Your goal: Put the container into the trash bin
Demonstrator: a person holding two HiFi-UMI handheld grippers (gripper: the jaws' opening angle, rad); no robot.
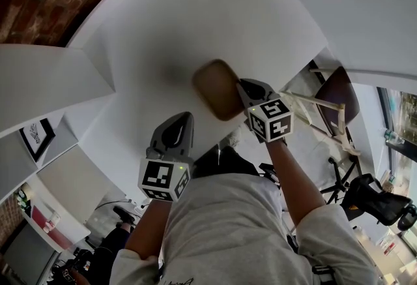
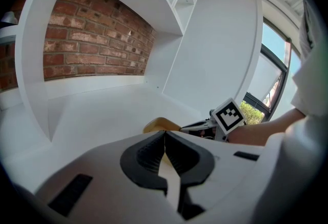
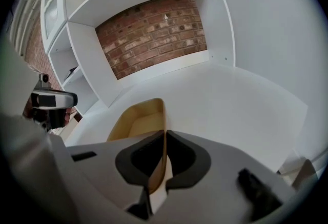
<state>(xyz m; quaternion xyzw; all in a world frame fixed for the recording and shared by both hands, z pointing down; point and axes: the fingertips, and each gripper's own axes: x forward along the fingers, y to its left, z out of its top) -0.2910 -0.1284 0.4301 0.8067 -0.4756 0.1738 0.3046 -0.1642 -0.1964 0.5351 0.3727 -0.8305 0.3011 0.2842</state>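
A shallow tan container [image 1: 217, 88] lies on the white surface [image 1: 163, 36]. My right gripper [image 1: 242, 87] reaches its right edge. In the right gripper view the jaws of that gripper [image 3: 164, 141] are shut on the container's [image 3: 134, 124] thin side wall, which stands upright between the dark pads. My left gripper [image 1: 184, 118] hangs to the left of the container and nearer to me, apart from it. In its own view my left gripper [image 2: 165, 140] is shut with nothing in it; the container [image 2: 158, 125] and the right gripper's marker cube [image 2: 228, 114] show beyond.
White shelf walls [image 3: 89, 69] and a brick back panel [image 3: 154, 33] enclose the surface. A wooden-framed dark chair [image 1: 339, 91] and a black office chair [image 1: 374, 202] stand at the right. A camera on a stand [image 3: 51, 101] sits at the left. No trash bin is in view.
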